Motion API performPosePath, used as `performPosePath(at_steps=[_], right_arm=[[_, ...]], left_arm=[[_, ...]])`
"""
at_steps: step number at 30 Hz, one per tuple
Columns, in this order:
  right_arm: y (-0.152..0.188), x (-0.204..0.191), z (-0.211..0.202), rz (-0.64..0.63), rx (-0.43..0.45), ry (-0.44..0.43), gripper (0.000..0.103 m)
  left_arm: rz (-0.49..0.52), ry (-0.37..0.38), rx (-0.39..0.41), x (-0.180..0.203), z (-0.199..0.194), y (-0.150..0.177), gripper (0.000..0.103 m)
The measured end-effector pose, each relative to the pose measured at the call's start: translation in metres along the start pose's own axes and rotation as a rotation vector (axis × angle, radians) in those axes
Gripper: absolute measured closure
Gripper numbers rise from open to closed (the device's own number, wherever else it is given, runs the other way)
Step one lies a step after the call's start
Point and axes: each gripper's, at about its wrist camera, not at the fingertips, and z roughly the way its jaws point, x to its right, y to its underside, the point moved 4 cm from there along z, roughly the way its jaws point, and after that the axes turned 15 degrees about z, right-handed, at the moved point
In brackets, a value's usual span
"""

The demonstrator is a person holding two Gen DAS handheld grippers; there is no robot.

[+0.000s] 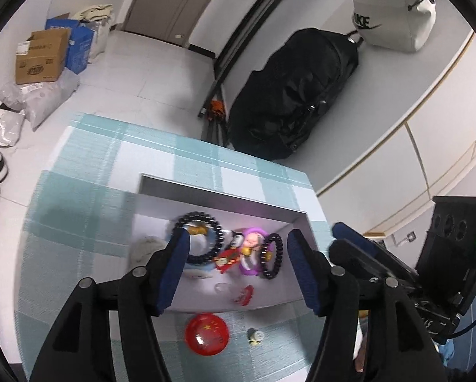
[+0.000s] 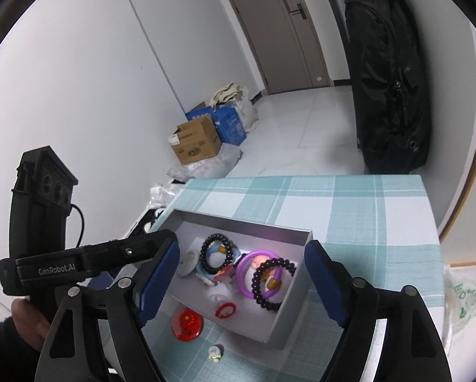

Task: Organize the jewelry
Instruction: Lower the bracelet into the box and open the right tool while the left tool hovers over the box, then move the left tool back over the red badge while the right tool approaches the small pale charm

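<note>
Bracelets (image 2: 267, 283) lie in the box (image 2: 297, 321) (badge (image 2: 187, 324) just outside, on cloth (image 2: 359, 203)).

counter cloth (image 2: 349, 210): teal-white plaid | box (image 2: 289, 315): grey | bead bracelets (image 2: 271, 283): black | ring (image 2: 254, 273): purple | round badge (image 2: 187, 323): red, yellow stars | claw pads (image 2: 156, 281): blue

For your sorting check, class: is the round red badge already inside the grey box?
No: the round red badge lies on the checked cloth just outside the grey box.
</note>
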Motion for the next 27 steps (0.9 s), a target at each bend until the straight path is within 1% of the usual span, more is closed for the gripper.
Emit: performPosePath(at_steps=[3,4,6,8,12,14,17,18,20,22,24,27], right_arm=[[0.001,0.0,-0.006,-0.003,0.02,0.006,0.02],[0.002,0.0,-0.008,-0.003,0.026,0.009,0.018],[0.004,0.0,-0.012,0.001,0.031,0.005,0.018],[0.006,0.0,-0.015,-0.001,0.035,0.002,0.018],[0.013,0.0,-0.019,-0.012,0.039,0.021,0.015],[0.016,-0.002,-0.022,-0.016,0.041,0.027,0.01],[0.022,-0.005,-0.028,-0.023,0.045,0.027,0.008],[0.025,-0.006,-0.03,-0.028,0.045,0.03,0.008],[0.03,-0.008,-0.033,-0.033,0.043,0.037,0.006],[0.035,-0.008,-0.035,-0.026,0.036,0.036,0.006],[0.04,-0.008,-0.039,-0.019,0.031,0.042,0.006],[0.047,-0.007,-0.04,-0.022,0.019,0.055,0.004]], left_arm=[[-0.005,-0.022,0.005,-0.002,-0.002,0.004,0.044],[-0.003,-0.026,0.01,-0.002,-0.003,0.005,0.044],[0.01,-0.042,0.013,-0.001,-0.007,0.008,0.044],[0.023,-0.04,0.016,0.0,-0.011,0.011,0.044],[0.054,-0.077,0.018,0.004,-0.018,0.018,0.043],[0.065,-0.108,0.019,0.005,-0.021,0.022,0.043],[0.097,-0.171,0.03,0.008,-0.026,0.027,0.039],[0.116,-0.204,0.036,0.011,-0.029,0.029,0.036],[0.148,-0.264,0.05,0.015,-0.034,0.034,0.036],[0.162,-0.296,0.058,0.018,-0.038,0.037,0.029],[0.167,-0.32,0.064,0.019,-0.041,0.042,0.026],[0.178,-0.346,0.061,0.02,-0.042,0.047,0.024]])
